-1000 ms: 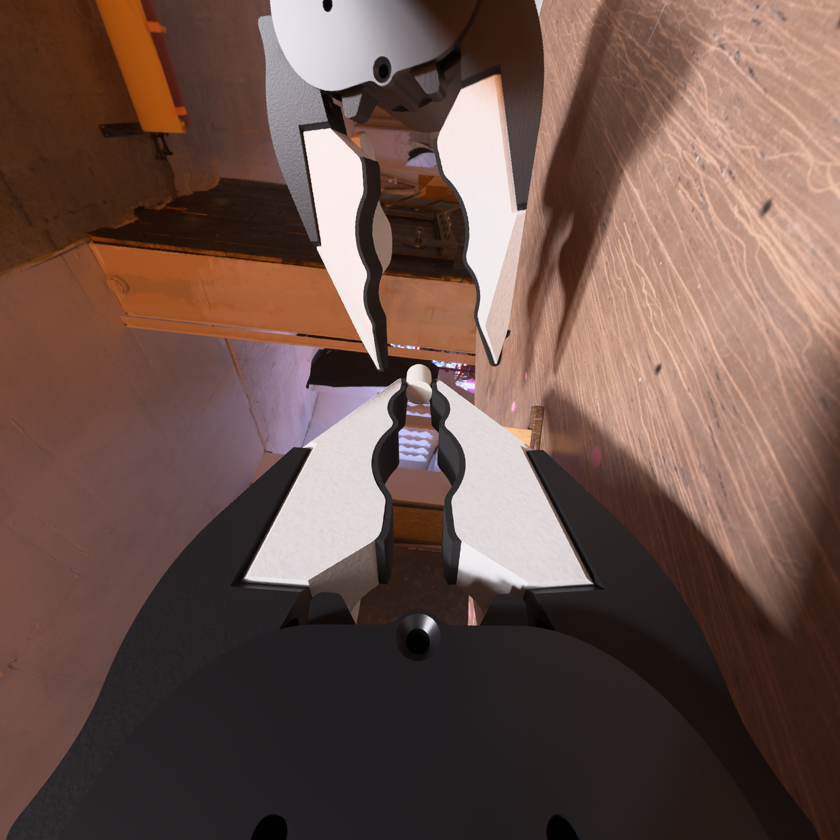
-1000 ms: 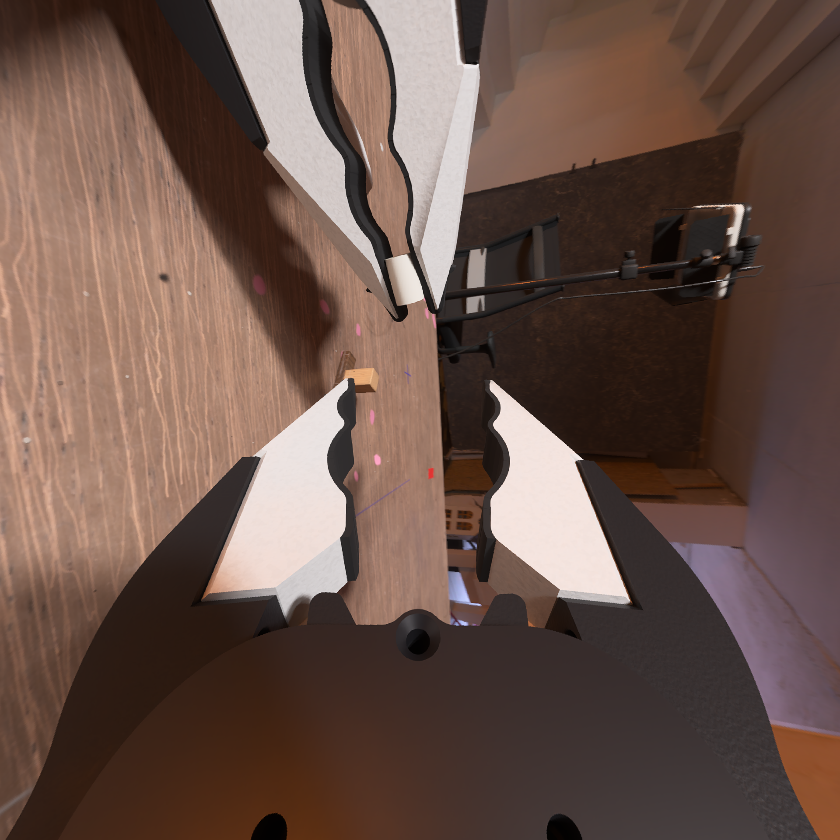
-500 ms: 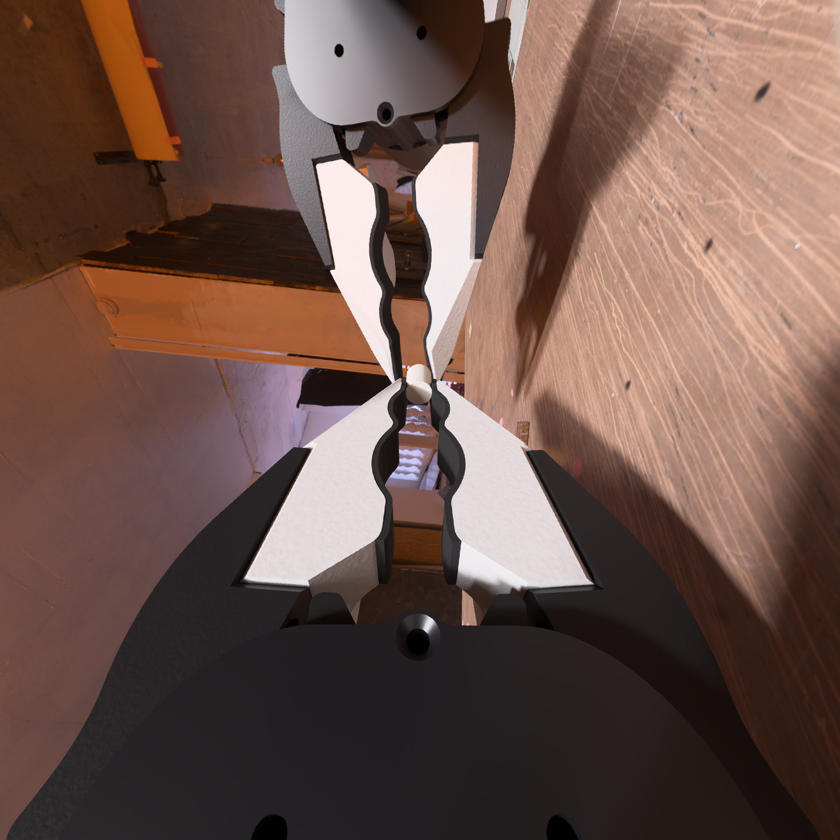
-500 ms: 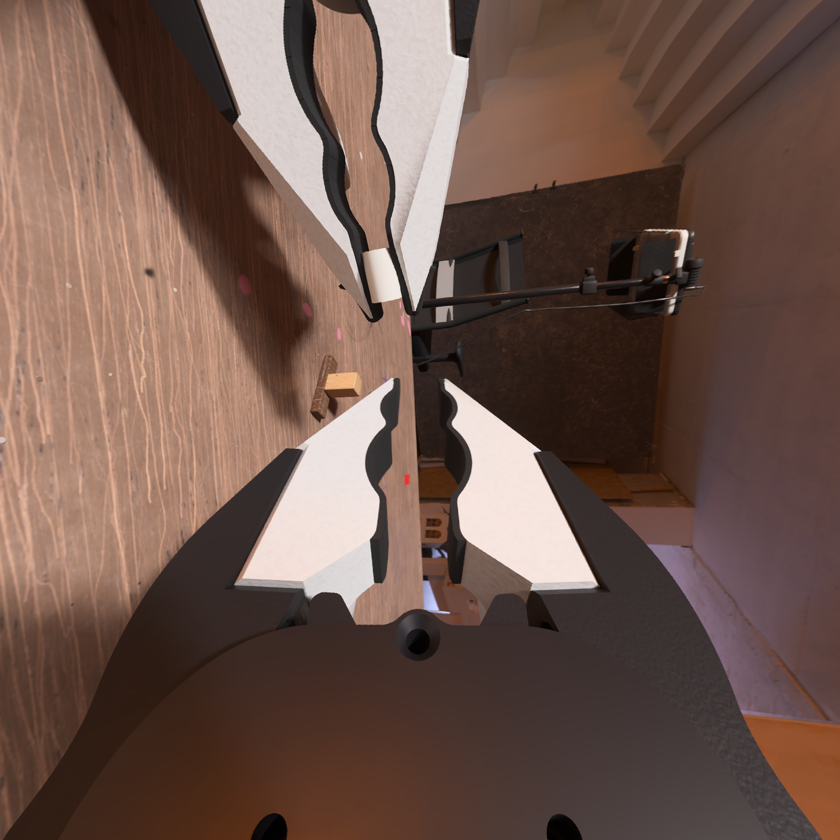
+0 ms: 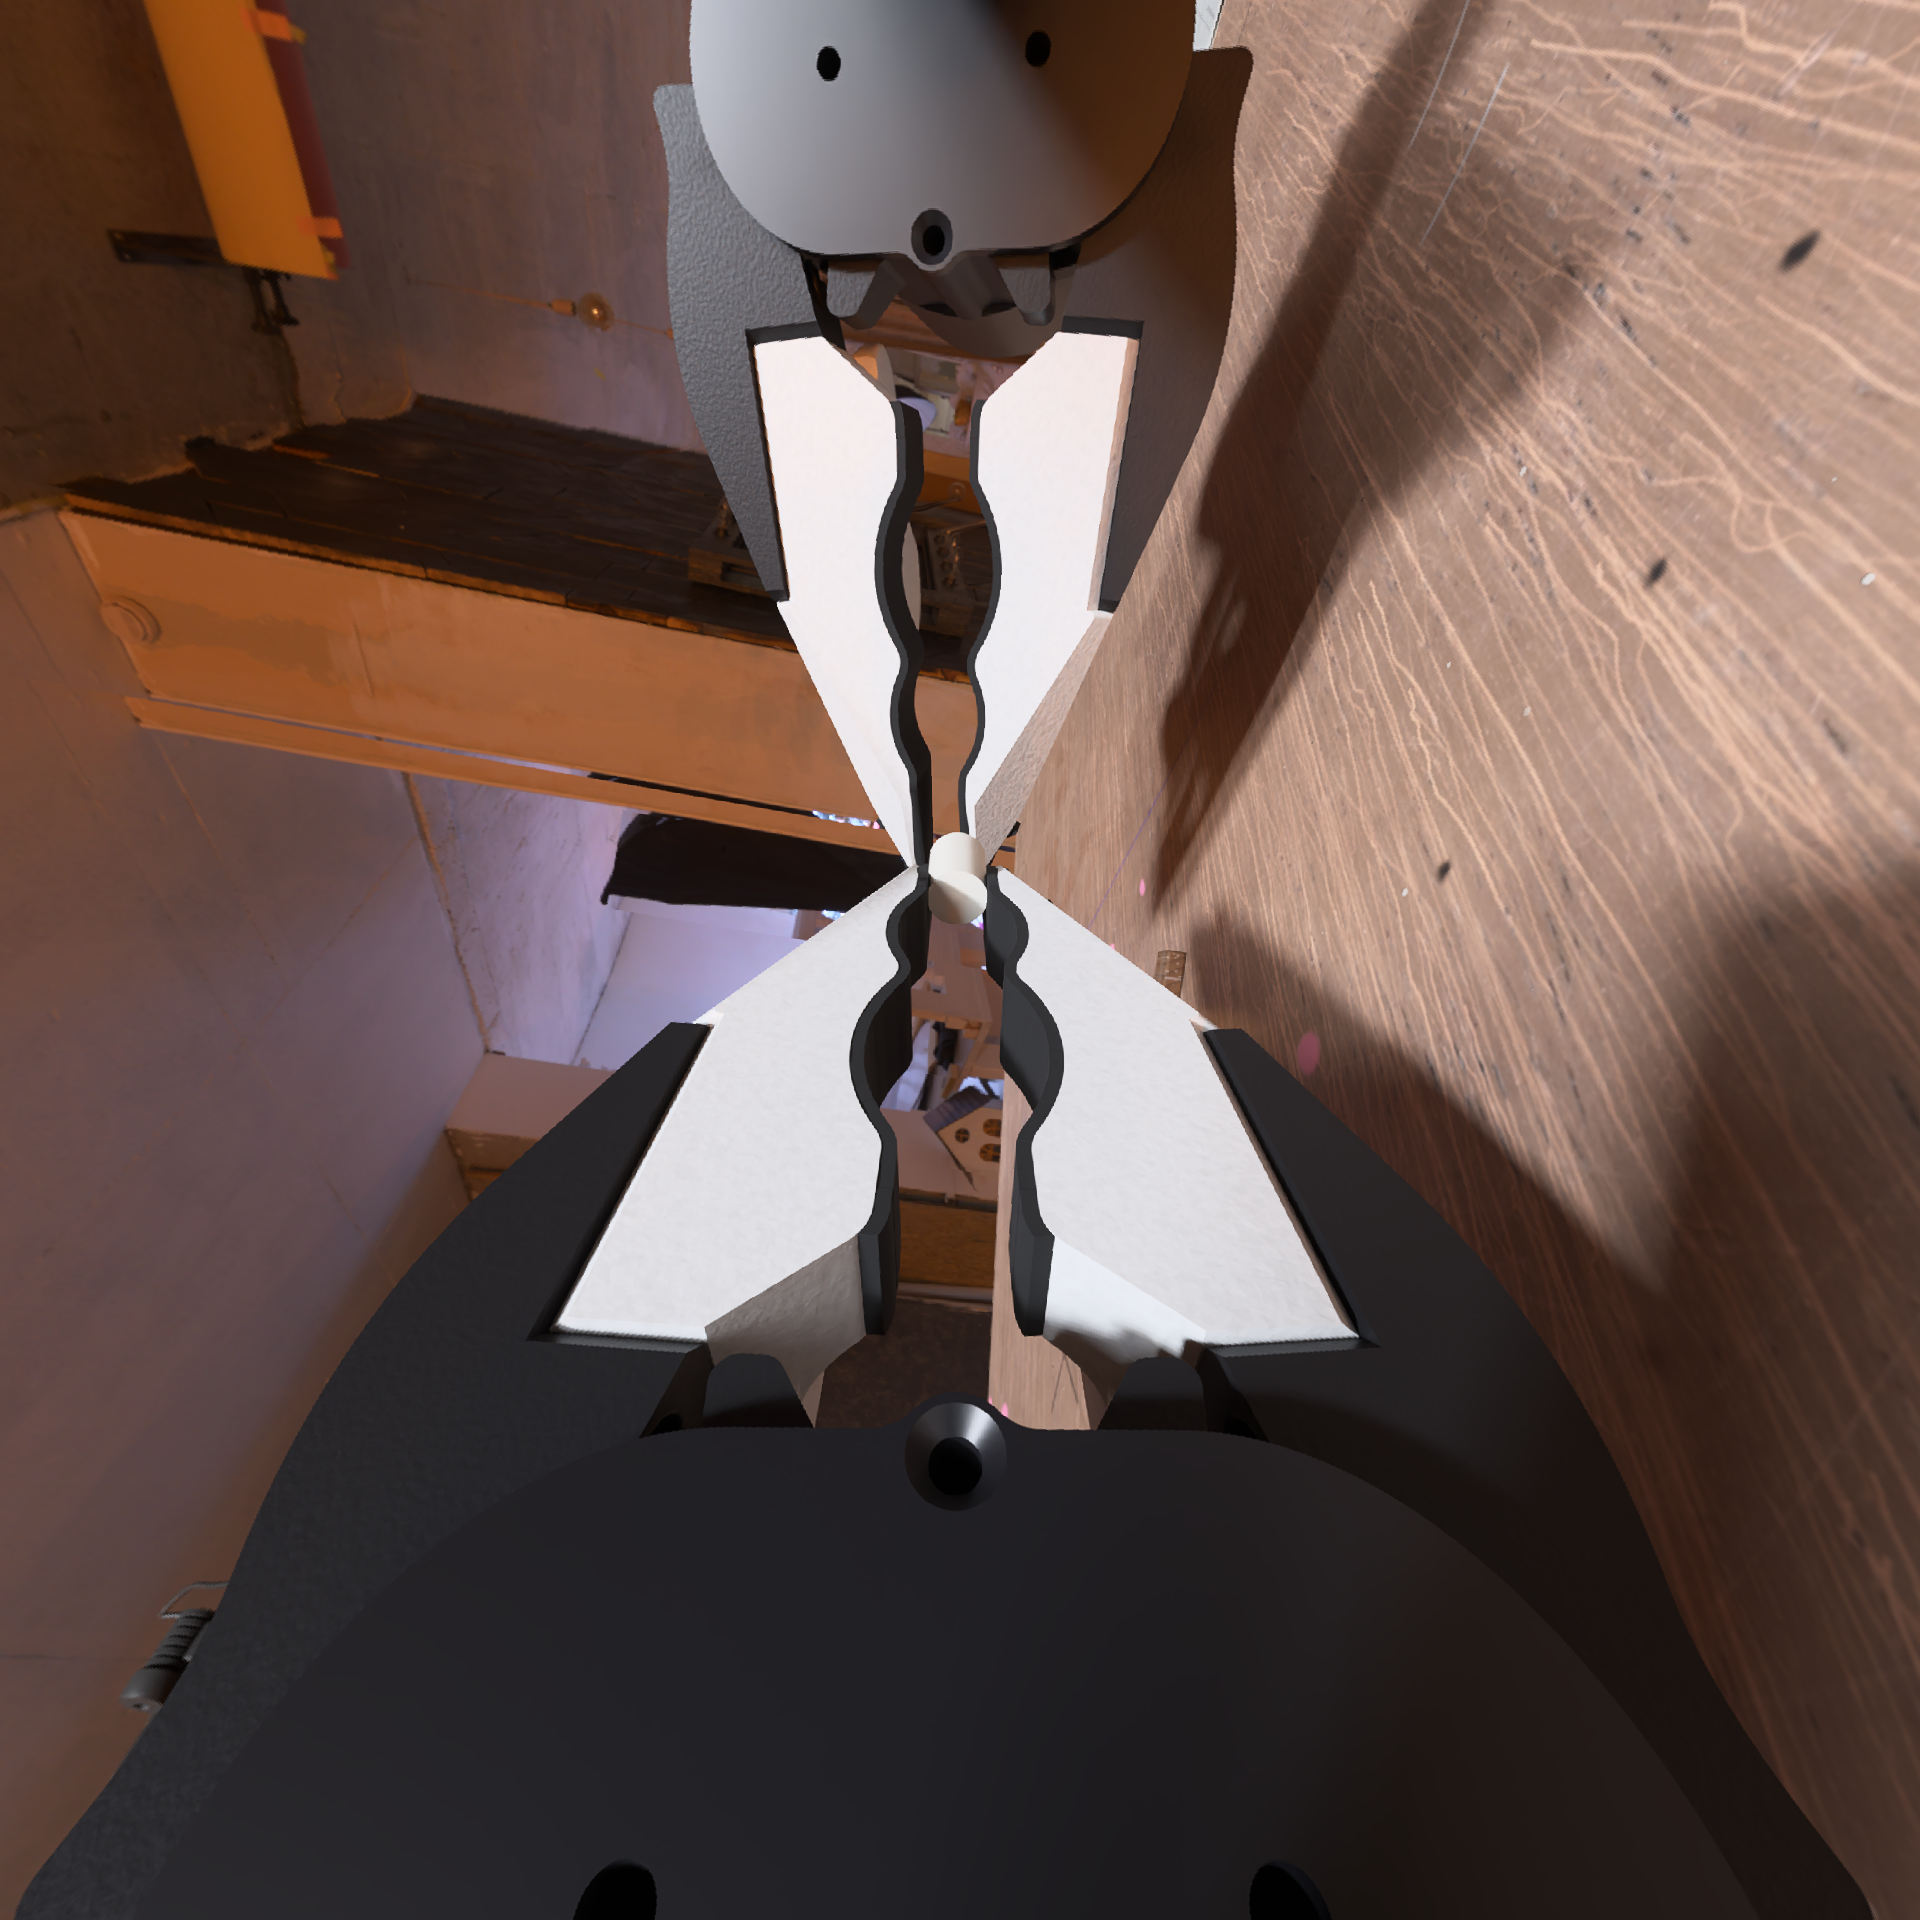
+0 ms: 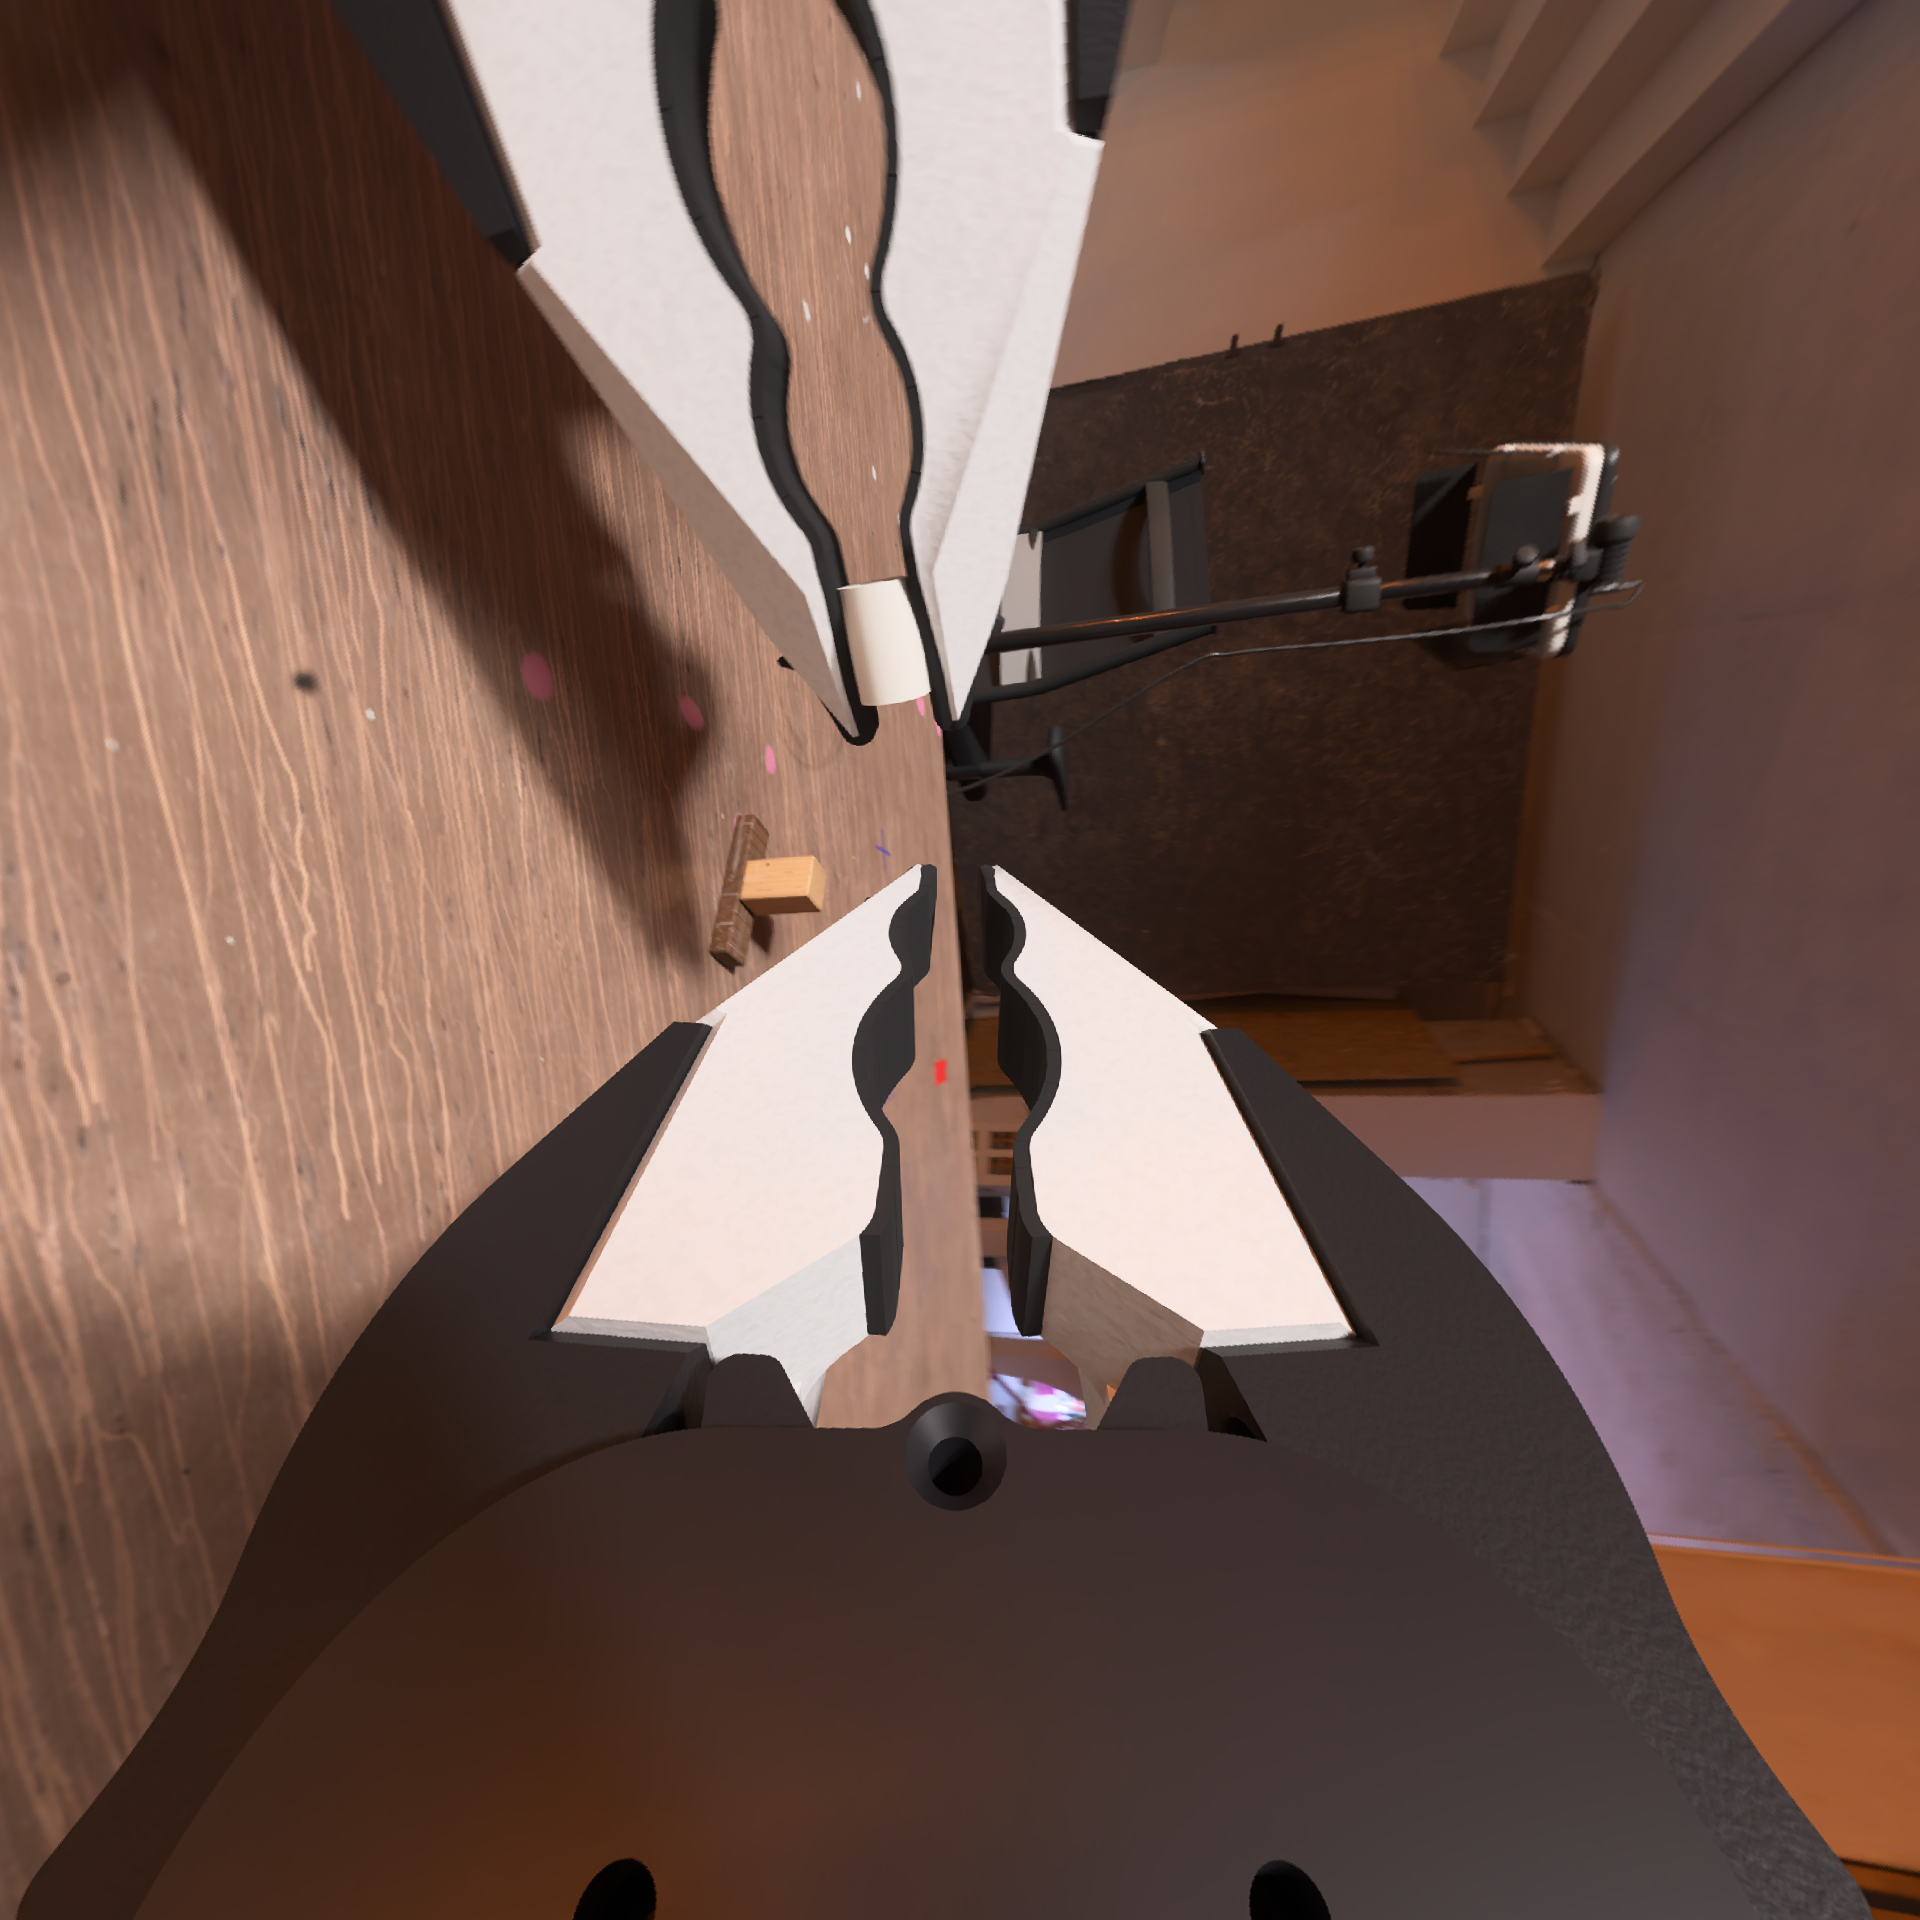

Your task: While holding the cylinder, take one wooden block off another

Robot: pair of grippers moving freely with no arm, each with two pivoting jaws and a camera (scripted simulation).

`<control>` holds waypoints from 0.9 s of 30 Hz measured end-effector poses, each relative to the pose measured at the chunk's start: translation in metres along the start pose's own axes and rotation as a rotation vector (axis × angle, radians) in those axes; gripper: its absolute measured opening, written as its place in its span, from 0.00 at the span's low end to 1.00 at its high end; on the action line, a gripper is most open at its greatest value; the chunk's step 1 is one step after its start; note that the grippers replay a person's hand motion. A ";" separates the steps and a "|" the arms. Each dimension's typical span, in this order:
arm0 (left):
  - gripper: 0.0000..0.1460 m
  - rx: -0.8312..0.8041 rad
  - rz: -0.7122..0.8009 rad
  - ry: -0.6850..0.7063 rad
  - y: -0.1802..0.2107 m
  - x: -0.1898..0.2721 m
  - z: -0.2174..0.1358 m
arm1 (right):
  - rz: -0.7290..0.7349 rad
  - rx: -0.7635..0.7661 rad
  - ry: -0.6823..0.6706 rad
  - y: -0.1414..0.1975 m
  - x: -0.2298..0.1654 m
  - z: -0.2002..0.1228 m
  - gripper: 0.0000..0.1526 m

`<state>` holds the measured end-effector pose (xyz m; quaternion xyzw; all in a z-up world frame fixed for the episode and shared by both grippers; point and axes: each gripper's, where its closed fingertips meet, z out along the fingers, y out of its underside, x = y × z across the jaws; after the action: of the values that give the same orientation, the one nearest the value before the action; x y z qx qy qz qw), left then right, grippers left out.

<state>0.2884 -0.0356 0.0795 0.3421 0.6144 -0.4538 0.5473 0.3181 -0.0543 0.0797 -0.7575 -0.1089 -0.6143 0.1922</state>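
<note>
My left gripper [image 5: 951,899] is shut on a small white cylinder [image 5: 956,883] at its fingertips, held above the wooden table [image 5: 1558,727]. The cylinder also shows in the right wrist view [image 6: 883,639], between the left gripper's fingers [image 6: 665,312]. My right gripper [image 6: 958,875] is shut with only a thin slit between its fingers, and it holds nothing. It faces the left gripper tip to tip [image 5: 940,831]. A light wooden block [image 6: 787,885] rests on a dark wooden block [image 6: 740,904] on the table, left of the right gripper's tips.
The tabletop [image 6: 260,831] carries both grippers' shadows and small pink dots [image 6: 537,675]. Beyond the table's edge stand a dark wall and a stand with a boom arm [image 6: 1351,597]. In the left wrist view a sliver of the blocks [image 5: 1171,971] shows on the table.
My right gripper's fingers have closed from wide open to nearly touching, on nothing. The two grippers have drawn closer, tip to tip. The left gripper has kept the cylinder.
</note>
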 end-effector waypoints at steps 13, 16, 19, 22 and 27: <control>0.06 0.006 -0.049 0.014 0.002 0.000 0.001 | 0.247 0.073 -0.058 -0.001 -0.002 -0.001 0.10; 0.06 0.004 -0.051 0.013 0.003 0.000 0.001 | 0.250 0.073 -0.065 -0.001 -0.003 -0.001 0.09; 0.06 -0.006 -0.034 0.021 0.005 0.002 0.001 | 0.246 0.071 -0.074 0.000 -0.005 -0.001 0.09; 0.06 -0.024 -0.012 0.049 0.008 0.007 0.000 | 0.253 0.071 -0.109 0.005 -0.010 -0.002 0.16; 0.06 -0.030 -0.007 0.126 0.009 0.018 -0.012 | 0.373 0.065 -0.245 0.028 -0.023 -0.008 0.28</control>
<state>0.2890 -0.0223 0.0596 0.3597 0.6554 -0.4242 0.5111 0.3168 -0.0810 0.0540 -0.8270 -0.0091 -0.4676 0.3120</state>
